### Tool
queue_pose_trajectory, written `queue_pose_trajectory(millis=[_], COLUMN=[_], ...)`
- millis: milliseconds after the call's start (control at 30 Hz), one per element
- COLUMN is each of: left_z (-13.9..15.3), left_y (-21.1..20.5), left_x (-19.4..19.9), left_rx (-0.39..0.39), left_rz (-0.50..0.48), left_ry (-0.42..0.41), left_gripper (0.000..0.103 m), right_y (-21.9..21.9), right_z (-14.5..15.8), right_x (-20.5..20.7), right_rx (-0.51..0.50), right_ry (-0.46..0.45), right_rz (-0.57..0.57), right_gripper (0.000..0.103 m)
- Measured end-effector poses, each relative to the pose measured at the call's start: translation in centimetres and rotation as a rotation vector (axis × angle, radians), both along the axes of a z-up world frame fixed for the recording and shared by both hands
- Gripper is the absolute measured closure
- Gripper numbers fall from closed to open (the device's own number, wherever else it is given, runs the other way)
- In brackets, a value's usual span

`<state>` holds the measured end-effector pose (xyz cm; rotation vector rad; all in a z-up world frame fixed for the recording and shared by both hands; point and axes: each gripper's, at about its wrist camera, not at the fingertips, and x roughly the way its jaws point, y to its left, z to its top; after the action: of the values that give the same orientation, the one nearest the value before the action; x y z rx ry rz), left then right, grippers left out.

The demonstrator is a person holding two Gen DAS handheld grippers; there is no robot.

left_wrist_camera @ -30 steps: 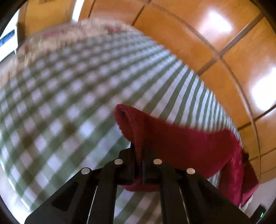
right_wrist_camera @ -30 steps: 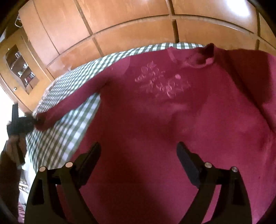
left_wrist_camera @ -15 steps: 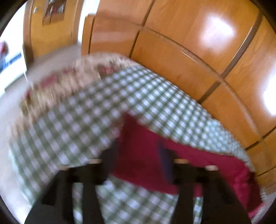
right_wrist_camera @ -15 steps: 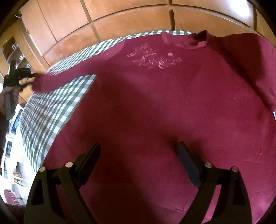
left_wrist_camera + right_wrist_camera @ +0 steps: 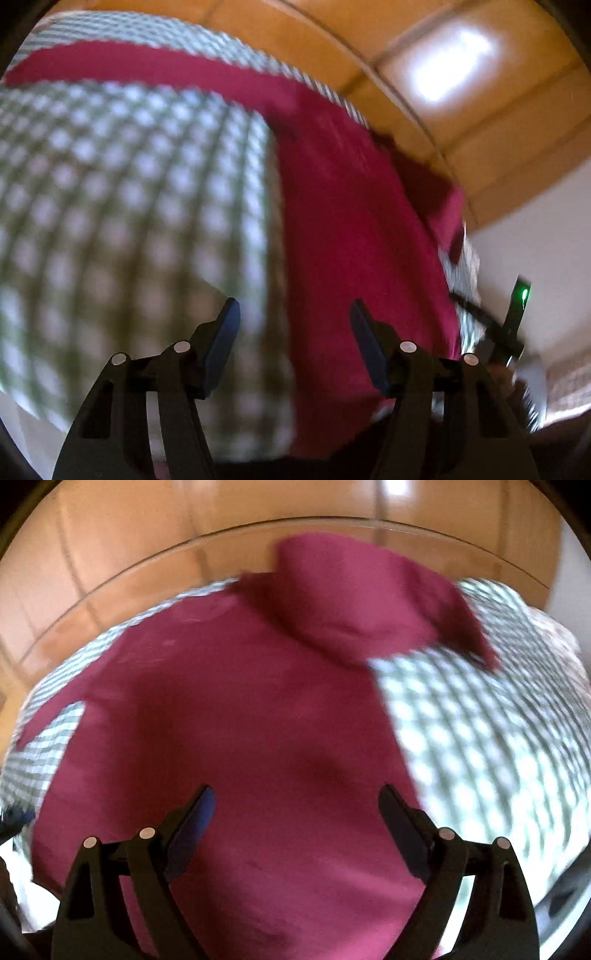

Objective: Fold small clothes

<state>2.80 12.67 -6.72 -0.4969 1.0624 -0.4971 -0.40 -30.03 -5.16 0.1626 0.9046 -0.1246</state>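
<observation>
Left wrist view showed wooden panelling (image 5: 321, 40) curving along the far side of a surface spread with a green-and-white checked cloth (image 5: 122, 192); whether that surface was a bed or something else could not be told. On the cloth lay a dark red sweater (image 5: 354, 229), its body stretched flat on the right and one long sleeve (image 5: 147, 66) drawn out straight to the left near the far edge. Right wrist view gave the same sweater (image 5: 240, 738) filling the middle, plain and smooth apart from a faint pale pattern near the top that blur left unreadable; its other sleeve (image 5: 369, 602) sat bunched and folded over at the far right, with checked cloth (image 5: 480, 738) bare beside it. Both frames were smeared by motion. The left hand-held gripper (image 5: 293, 321) hovered over the sweater's side edge, its jaws having just been opening, now spread apart with nothing pinched between them. The right hand-held gripper (image 5: 295, 805) stood spread wide above the sweater's body, gripping nothing.
</observation>
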Motion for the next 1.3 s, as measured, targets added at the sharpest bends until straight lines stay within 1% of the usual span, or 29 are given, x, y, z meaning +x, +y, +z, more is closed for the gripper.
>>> queue_pose_trajectory(millis=[33,67,100,133,167,233,300,333,367,433,500,533,567,600,633,667,700,733,800,833,900,967,1067,1100,1167,1233,1300], left_z=[-0.4,-0.4,-0.3,-0.6,-0.7,0.1,0.4,0.5,0.8,0.7,0.4,0.1,0.2,0.5,1.0,1.6,2.3,3.3,4.7,5.4,5.8,5.8,5.0,4.7,4.1,3.4,3.0], left_y=[-0.8,-1.4,-2.0,-2.4,-2.7,-3.2,-2.9,-2.5,-2.2,-1.7,-2.1,-2.5,-2.9,-3.1,-3.1,-2.9,-2.4,-2.1,-2.4,-3.0,-4.4,-6.6,-10.0,-11.0,-12.7,-13.9,-14.7], left_x=[-0.6,-1.1,-1.4,-1.4,-1.5,-2.4,-2.5,-2.9,-2.8,-3.2,-3.3,-3.3,-3.1,-2.7,-2.3,-1.9,-1.6,-1.3,-0.4,0.2,1.2,2.4,3.6,4.0,4.4,4.8,4.9], left_rx=[0.014,0.035,0.055,0.060,0.065,0.094,0.097,0.097,0.100,0.109,0.139,0.171,0.220,0.257,0.282,0.277,0.259,0.243,0.257,0.272,0.286,0.299,0.325,0.327,0.331,0.341,0.354], left_rz=[-0.008,-0.012,-0.024,-0.049,-0.052,-0.050,-0.036,-0.028,-0.025,-0.022,-0.021,-0.038,-0.045,-0.039,-0.023,0.002,0.035,0.067,0.078,0.074,0.056,0.031,-0.015,-0.030,-0.056,-0.073,-0.084], left_ry=[0.004,-0.012,-0.024,-0.011,-0.006,-0.034,-0.049,-0.054,-0.057,-0.055,-0.037,-0.027,-0.024,-0.025,-0.031,-0.045,-0.069,-0.106,-0.154,-0.185,-0.212,-0.226,-0.229,-0.224,-0.215,-0.207,-0.206], left_gripper=[0.044,0.047,0.069,0.093,0.094,0.097,0.097,0.097,0.097,0.097,0.097,0.097,0.096,0.087,0.066,0.054,0.040,0.038,0.038,0.038,0.038,0.038,0.038,0.038,0.038,0.038,0.038], right_y=[-0.5,-0.9,-0.9,-0.7,-0.4,0.5,0.3,-0.1,-0.6,-1.5,-1.8,-1.6,-1.6,-2.0,-2.4,-3.6,-4.6,-5.5,-7.3,-8.2,-10.1,-11.8,-14.1,-14.8,-16.2,-17.5,-19.2], right_z=[-0.4,-0.8,-1.3,-1.6,-1.9,-2.0,-1.3,-0.7,-0.1,0.8,0.6,0.3,0.0,-0.3,-0.4,-0.2,0.0,0.2,0.9,1.2,1.5,1.8,2.0,2.0,1.7,1.5,1.0], right_x=[-0.7,-1.5,-2.3,-2.9,-3.3,-4.2,-4.9,-5.2,-5.5,-6.2,-6.5,-6.6,-6.7,-6.5,-6.4,-6.6,-6.6,-6.5,-6.0,-5.5,-4.5,-3.1,0.5,2.1,4.5,7.2,9.6], right_rx=[0.005,0.010,0.011,0.011,0.007,-0.046,-0.010,0.018,0.040,0.077,0.094,0.094,0.096,0.115,0.134,0.176,0.208,0.220,0.210,0.205,0.179,0.148,0.093,0.060,0.023,-0.031,-0.051], right_ry=[0.015,0.030,0.045,0.056,0.062,0.061,0.053,0.043,0.029,0.008,0.031,0.045,0.057,0.070,0.070,0.046,0.022,0.001,-0.047,-0.072,-0.114,-0.144,-0.167,-0.168,-0.162,-0.145,-0.117], right_rz=[-0.007,-0.008,0.000,0.012,0.021,0.044,0.063,0.065,0.068,0.073,0.092,0.102,0.109,0.107,0.092,0.050,0.013,-0.019,-0.094,-0.130,-0.211,-0.267,-0.313,-0.334,-0.342,-0.374,-0.382], right_gripper=[0.013,0.013,0.013,0.018,0.025,0.066,0.089,0.096,0.097,0.097,0.097,0.097,0.097,0.097,0.092,0.089,0.073,0.057,0.054,0.046,0.038,0.038,0.038,0.038,0.039,0.040,0.041])
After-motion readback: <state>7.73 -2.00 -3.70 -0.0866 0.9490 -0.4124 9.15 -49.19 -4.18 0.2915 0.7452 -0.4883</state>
